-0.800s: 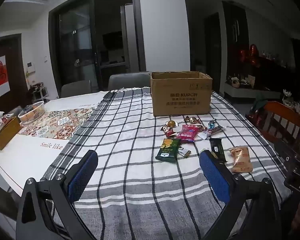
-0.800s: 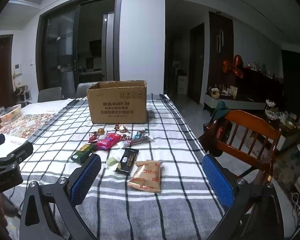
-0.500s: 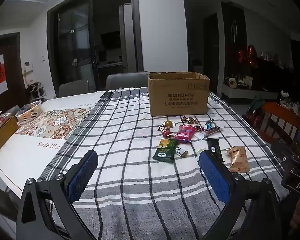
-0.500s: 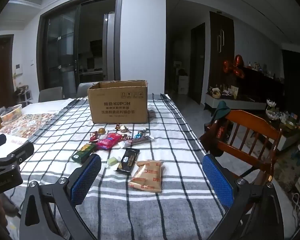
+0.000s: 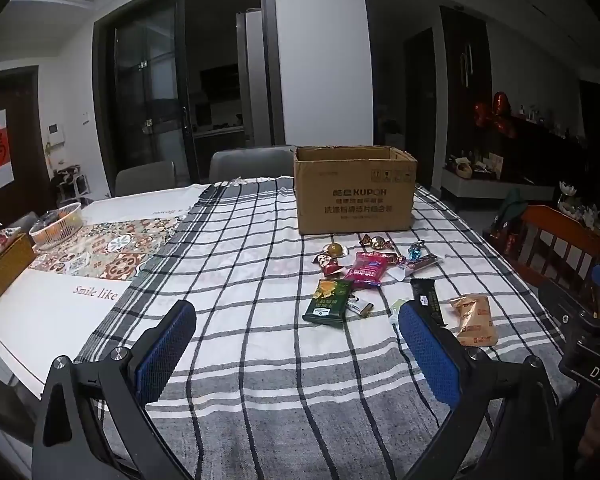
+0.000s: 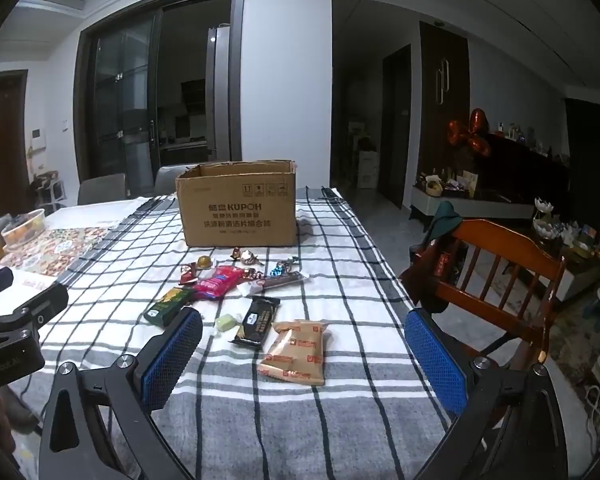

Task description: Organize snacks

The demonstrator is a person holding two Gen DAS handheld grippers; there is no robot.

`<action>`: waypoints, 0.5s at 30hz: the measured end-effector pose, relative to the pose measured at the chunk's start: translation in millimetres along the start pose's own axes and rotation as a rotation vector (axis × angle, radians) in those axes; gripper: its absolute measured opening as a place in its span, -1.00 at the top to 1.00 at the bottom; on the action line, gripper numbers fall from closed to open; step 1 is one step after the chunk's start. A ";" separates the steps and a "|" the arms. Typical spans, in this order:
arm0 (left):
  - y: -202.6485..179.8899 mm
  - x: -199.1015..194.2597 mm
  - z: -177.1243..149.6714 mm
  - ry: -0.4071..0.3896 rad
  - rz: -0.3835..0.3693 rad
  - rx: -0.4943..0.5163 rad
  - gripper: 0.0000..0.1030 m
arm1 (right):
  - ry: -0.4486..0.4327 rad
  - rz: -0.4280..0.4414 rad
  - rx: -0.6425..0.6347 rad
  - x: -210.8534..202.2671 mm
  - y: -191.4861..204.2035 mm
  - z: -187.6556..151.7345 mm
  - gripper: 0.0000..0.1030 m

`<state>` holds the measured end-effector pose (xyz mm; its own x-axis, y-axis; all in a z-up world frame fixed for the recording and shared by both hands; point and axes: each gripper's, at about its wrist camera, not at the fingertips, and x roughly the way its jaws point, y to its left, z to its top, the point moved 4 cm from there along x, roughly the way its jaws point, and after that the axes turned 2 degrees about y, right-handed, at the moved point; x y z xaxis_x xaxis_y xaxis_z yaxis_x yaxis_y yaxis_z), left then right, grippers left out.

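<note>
Both grippers level, aimed forward over the checked tablecloth, above its near edge. Left gripper spread wide, nothing between its blue pads. Right gripper likewise spread, empty. Snacks loose mid-table: green packet, pink packet, black bar, tan packet. Open cardboard box upright just behind them.
</note>
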<state>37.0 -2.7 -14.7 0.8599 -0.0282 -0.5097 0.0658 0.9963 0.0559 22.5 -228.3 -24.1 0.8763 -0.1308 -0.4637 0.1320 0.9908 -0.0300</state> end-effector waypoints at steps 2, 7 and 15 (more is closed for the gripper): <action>0.0 0.2 -0.1 -0.001 0.000 0.000 -1.00 | 0.000 0.001 0.000 0.2 -0.3 0.2 -0.98; -0.4 0.1 -1.1 -0.004 0.003 0.000 -1.00 | 0.000 0.001 0.001 0.0 -1.8 0.4 -0.98; -1.4 -0.4 1.1 -0.005 -0.001 0.001 -1.00 | -0.001 0.001 0.001 -0.7 0.5 0.9 -0.98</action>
<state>37.1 -4.2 -13.6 0.8623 -0.0297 -0.5056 0.0673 0.9961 0.0563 22.3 -227.7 -23.0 0.8767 -0.1302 -0.4630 0.1320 0.9908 -0.0287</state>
